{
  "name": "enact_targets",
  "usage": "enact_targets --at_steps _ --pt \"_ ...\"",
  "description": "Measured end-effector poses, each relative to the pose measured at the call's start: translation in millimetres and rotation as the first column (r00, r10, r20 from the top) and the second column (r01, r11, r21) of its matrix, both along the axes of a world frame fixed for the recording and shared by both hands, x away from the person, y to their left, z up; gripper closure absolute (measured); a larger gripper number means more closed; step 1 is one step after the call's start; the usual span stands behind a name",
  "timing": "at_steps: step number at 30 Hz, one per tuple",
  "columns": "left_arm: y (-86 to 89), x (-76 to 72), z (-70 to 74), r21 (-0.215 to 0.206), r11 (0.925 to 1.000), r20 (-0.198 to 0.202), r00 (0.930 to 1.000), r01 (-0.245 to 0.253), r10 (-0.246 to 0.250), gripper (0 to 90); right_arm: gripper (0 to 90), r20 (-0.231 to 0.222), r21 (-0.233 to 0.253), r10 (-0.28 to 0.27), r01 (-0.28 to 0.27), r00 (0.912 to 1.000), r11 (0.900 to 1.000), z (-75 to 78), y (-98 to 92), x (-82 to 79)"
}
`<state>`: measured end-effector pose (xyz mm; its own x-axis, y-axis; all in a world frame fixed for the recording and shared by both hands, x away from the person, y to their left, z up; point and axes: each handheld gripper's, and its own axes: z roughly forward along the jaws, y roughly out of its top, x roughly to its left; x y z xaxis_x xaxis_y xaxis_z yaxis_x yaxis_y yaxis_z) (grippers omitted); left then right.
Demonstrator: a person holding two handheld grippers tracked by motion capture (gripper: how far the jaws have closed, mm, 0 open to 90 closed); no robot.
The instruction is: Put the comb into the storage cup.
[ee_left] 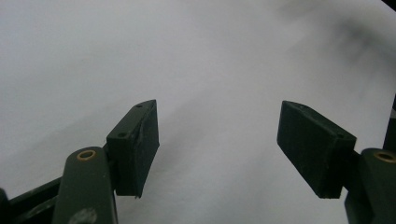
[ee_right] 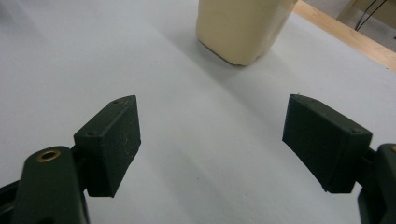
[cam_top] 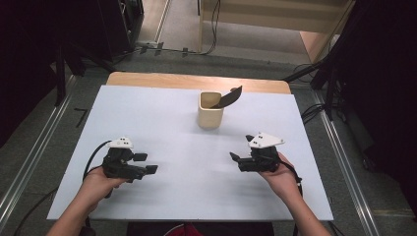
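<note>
Centrally, cream cup (cam_top: 210, 111) holding a dark spatula (cam_top: 229, 98), left tool (cam_top: 146, 163) wide, right tool (cam_top: 241, 149) wide, both empty

White-topped table (cam_top: 162, 118) — wood edge showed along the far side. One cream cup (cam_top: 210, 110) stood directly on it, toward the far middle — a dark spatula (cam_top: 229, 98) leaned inside the cup.

The left gripper (ee_left: 217, 149) holds its two black jaws wide apart, with nothing between them, above the bare white counter (ee_left: 187, 60).
</note>
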<state>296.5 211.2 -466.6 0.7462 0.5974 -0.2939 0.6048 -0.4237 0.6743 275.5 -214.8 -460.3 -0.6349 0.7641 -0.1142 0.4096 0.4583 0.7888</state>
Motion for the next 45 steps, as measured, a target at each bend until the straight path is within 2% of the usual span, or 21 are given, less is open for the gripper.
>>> enact_targets --at_steps 12,28,37,45 --pt "0.7 -4.8 0.4 -0.008 0.9999 -0.001 0.9999 0.011 -0.011 30.8 17.7 -0.019 -0.006 -0.009 0.009 0.9998 1.0 -5.3 -21.3 -15.1" --pt "2.5 -10.9 0.2 -0.016 0.9997 0.0 0.9998 0.018 -0.018 30.8 17.8 -0.054 0.025 -0.036 0.037 0.9979 0.999 -11.0 -39.7 -36.0" --pt "3.1 -12.6 -0.5 -0.015 0.9997 0.001 0.9998 0.022 -0.022 30.8 17.8 -0.063 0.005 -0.037 0.037 0.9973 0.999 -13.9 -46.0 -43.6" --pt "2.4 -12.1 -1.0 -0.013 0.9997 0.0 0.9997 0.023 -0.023 30.8 17.8 -0.068 0.024 -0.046 0.048 0.9966 0.999 -14.3 -51.8 -45.5"
